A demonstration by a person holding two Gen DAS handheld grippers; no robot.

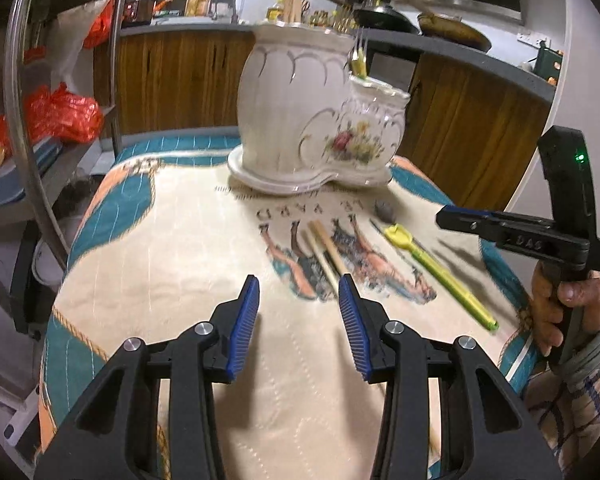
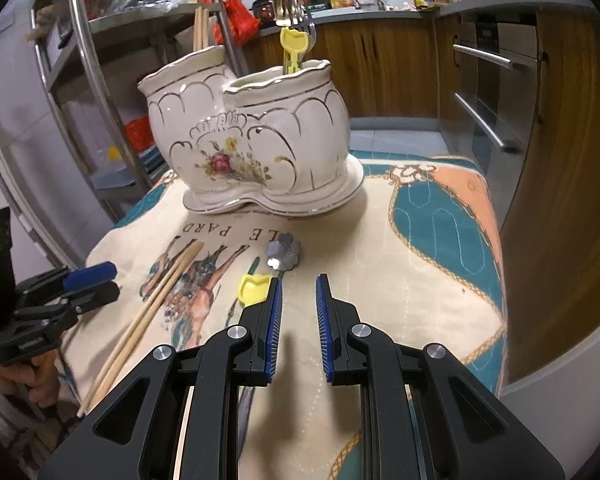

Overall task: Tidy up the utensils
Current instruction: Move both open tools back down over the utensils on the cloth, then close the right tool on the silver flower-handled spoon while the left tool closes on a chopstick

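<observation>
left gripper point(image 1: 299, 289): parted, empty, chopsticks point(image 1: 327, 254) at 12 o'clock | right gripper point(image 2: 299, 289): narrowly parted, empty | holder point(image 2: 256, 140): on desk point(image 2: 380, 240)

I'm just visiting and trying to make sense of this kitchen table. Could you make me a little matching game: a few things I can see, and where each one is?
Things:
1. chopsticks
2. forks
3. yellow-handled utensil
4. holder

Places:
A. standing in the holder
B. lying on the horse picture on the cloth
C. upright at the far end of the table
D. lying on the cloth, nearer the right gripper

Pairs: 1-B, 2-A, 3-D, 4-C
</observation>
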